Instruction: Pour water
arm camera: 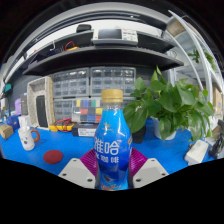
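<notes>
Blue water bottle upright at lower centre of the frame, pinched in the hand-held gripper. Yellow-tan cap on top, white lettering down the blue label. Pink pads pressed against the bottle on both sides, the pale finger tips showing low at left and right of it. Bottle's foot hidden below the fingers, so cannot tell whether standing on the bench or lifted off it.

Blue bench spread across the middle of the frame behind the bottle. Red round lid flat on the bench at lower left, near the left finger. White cup farther left, with a handle. Small red and yellow bits at the rear of the bench, left of the bottle, too small to name.

Leafy green plant in a pale pot at right of centre, leaves reaching toward the bottle's cap. White object at lower right on the bench edge, kind unclear.

Dark shelf arching across the upper part of the frame, carrying a white box-like device at upper centre. Rows of small clear drawers under the shelf, behind the bottle.
</notes>
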The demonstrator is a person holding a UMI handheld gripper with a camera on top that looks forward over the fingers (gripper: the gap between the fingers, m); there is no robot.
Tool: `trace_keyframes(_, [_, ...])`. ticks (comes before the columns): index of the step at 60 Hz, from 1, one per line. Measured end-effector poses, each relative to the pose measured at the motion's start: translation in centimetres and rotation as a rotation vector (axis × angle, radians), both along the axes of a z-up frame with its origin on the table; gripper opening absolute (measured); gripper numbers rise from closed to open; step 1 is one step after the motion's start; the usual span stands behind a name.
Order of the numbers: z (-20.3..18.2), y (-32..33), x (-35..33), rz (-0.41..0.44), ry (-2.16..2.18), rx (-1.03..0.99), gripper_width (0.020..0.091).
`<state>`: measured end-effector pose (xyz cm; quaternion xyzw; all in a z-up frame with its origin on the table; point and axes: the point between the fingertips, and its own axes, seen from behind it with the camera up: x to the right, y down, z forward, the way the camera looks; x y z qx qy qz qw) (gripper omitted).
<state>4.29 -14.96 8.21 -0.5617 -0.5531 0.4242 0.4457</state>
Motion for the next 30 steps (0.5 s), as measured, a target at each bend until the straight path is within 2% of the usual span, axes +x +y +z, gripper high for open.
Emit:
trace_keyframes(11, [-0.1, -0.8, -0.3, -0.011, -0.055, 0.141, 0.0376])
trace_keyframes(17, [0.8, -3.2, -1.1, 0.013, -0.083, 0.252, 0.0375])
trace_keyframes(30, [3.4, -13.6, -4.3, 0.194, -0.119, 0.568, 0.0375])
